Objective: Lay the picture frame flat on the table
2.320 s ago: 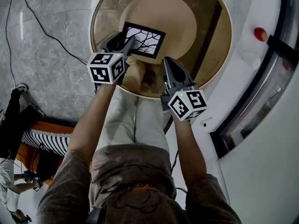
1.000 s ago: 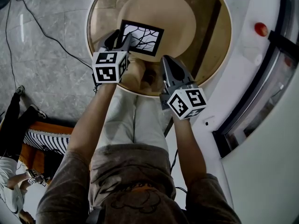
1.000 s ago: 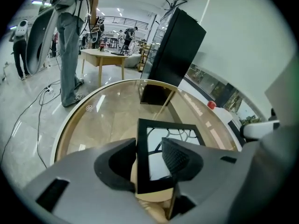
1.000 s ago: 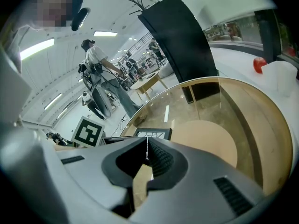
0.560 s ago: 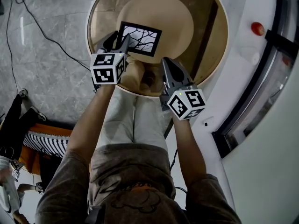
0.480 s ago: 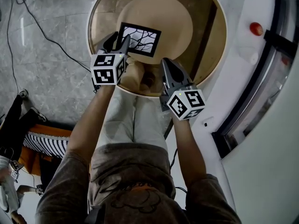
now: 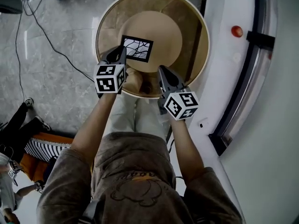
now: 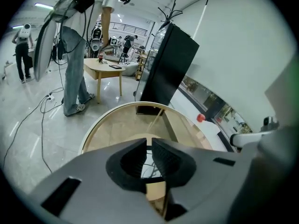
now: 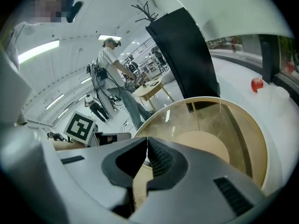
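One frame (image 7: 137, 48) lies flat on the round glass bench (image 7: 194, 27), picture side up, showing black branches on white. It sits on the near left part of the top, over the one tan disc (image 7: 163, 24) that shows through the glass.

Two tools are in view. The left tool (image 8: 149, 143) has its jaws drawn together to a thin slit with nothing between them. In the left gripper view the frame's picture shows below, through the hollow behind the tips. In the head view its tips sit over the frame's near left corner; whether they touch it I cannot tell. The right tool (image 9: 146, 141) is closed too, tips meeting and empty. It hangs over the bench's near edge, to the right of the frame and apart from it. Each tool carries one marker cube, the left cube (image 7: 110, 78) and the right cube (image 7: 181, 105).

To the right of the bench runs a white ledge (image 7: 224, 78) with one red knob (image 7: 237, 31) on it. One black panel (image 8: 168, 64) stands upright at the bench's far side.

In the left gripper view, one person in jeans (image 8: 74, 50) stands on the grey floor beside a second bench (image 8: 105, 69), a smaller wooden one. Another person (image 8: 21, 45) stands at the far left. Figures farther back are too small to count.
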`<state>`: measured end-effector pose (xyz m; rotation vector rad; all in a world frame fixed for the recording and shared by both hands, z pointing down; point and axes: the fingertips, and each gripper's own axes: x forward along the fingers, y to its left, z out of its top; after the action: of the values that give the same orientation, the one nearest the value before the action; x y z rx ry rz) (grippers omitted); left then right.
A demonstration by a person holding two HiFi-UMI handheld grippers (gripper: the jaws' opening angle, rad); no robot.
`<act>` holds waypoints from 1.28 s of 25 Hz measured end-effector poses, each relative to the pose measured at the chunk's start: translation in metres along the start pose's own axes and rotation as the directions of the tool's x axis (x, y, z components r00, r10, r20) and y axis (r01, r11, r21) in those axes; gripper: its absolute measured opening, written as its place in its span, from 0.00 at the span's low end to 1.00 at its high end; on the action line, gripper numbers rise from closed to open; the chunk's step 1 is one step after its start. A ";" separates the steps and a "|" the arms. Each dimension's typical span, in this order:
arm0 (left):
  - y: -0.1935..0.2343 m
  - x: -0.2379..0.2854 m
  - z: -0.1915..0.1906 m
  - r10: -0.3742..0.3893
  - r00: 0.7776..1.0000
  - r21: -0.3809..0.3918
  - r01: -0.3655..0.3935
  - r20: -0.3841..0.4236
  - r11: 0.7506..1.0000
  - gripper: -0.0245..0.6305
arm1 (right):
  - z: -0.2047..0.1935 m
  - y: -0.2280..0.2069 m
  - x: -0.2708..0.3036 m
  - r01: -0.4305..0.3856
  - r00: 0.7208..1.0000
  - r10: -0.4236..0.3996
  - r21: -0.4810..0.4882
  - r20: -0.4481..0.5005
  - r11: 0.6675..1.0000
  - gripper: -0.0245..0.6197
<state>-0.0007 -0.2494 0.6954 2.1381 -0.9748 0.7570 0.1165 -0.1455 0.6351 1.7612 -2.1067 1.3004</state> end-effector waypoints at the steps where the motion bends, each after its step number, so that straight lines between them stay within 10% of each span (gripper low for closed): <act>1: -0.006 -0.010 0.003 -0.004 1.000 -0.013 0.004 -0.003 1.000 0.10 | 0.004 0.005 -0.007 -0.001 1.000 0.001 0.003 -0.001 1.000 0.07; 32: -0.159 -0.265 0.090 -0.251 0.960 0.064 0.245 0.126 0.967 0.07 | 0.097 0.140 -0.179 -0.170 0.977 0.186 -0.145 0.108 0.975 0.07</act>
<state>0.0003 -0.1261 0.3978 2.3226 -0.7400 0.5248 0.0972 -0.0777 0.3980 1.6680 -2.4060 1.0824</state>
